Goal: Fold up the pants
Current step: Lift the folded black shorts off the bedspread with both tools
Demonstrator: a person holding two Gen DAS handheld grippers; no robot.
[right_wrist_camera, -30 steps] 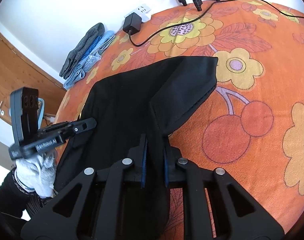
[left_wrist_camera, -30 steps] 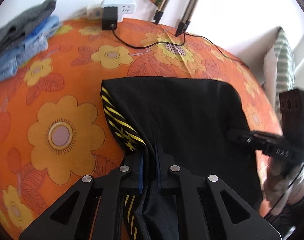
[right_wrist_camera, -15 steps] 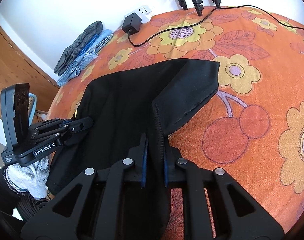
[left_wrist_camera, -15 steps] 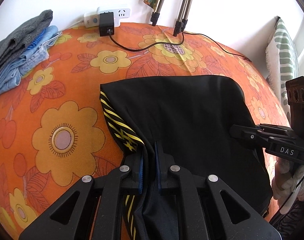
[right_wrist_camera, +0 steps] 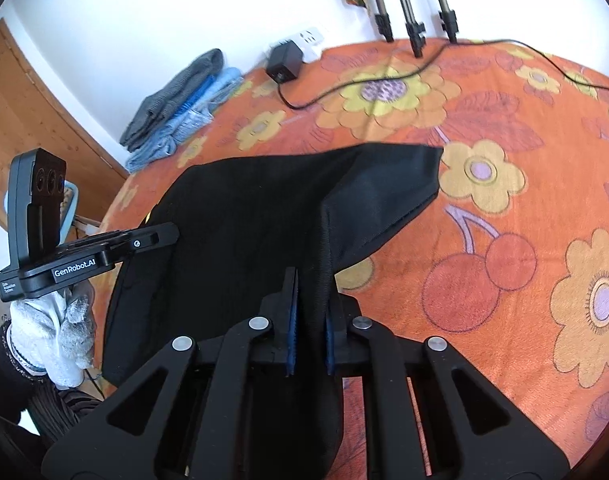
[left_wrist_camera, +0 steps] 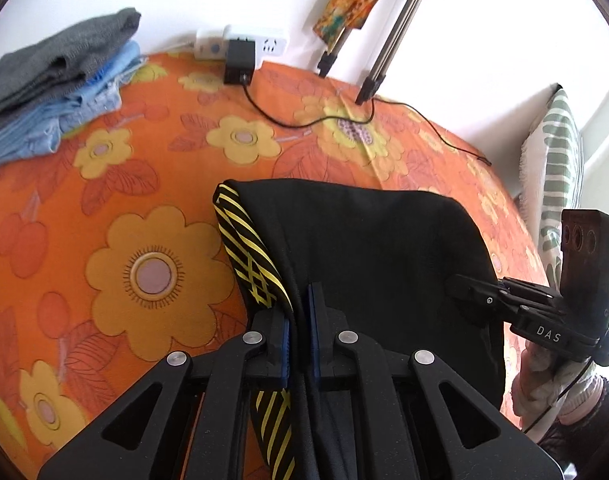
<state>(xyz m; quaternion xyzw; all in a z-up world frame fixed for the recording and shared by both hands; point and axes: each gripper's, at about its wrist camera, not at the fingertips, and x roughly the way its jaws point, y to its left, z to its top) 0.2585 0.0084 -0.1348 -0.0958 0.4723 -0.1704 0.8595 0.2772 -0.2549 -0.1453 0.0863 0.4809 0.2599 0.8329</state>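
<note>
The black pants (left_wrist_camera: 368,248) with a yellow-striped side band (left_wrist_camera: 248,256) lie on the orange flowered cover, their near end lifted. My left gripper (left_wrist_camera: 300,300) is shut on the pants at the striped edge. My right gripper (right_wrist_camera: 310,288) is shut on the pants (right_wrist_camera: 244,216) at the opposite edge, where the cloth folds upward. Each gripper shows in the other's view: the right one (left_wrist_camera: 464,286) at the right, the left one (right_wrist_camera: 164,236) at the left, both held by gloved hands.
A stack of folded grey and blue clothes (left_wrist_camera: 52,80) lies at the back left. A white power strip with a black adapter (left_wrist_camera: 240,56) and its cable sit by the wall. Tripod legs (left_wrist_camera: 368,84) stand on the cover at the back. A striped pillow (left_wrist_camera: 556,176) is at the right.
Both grippers have risen and moved forward a little, still holding the pants, and the lifted near end has come up with them. The far end stays on the cover.
</note>
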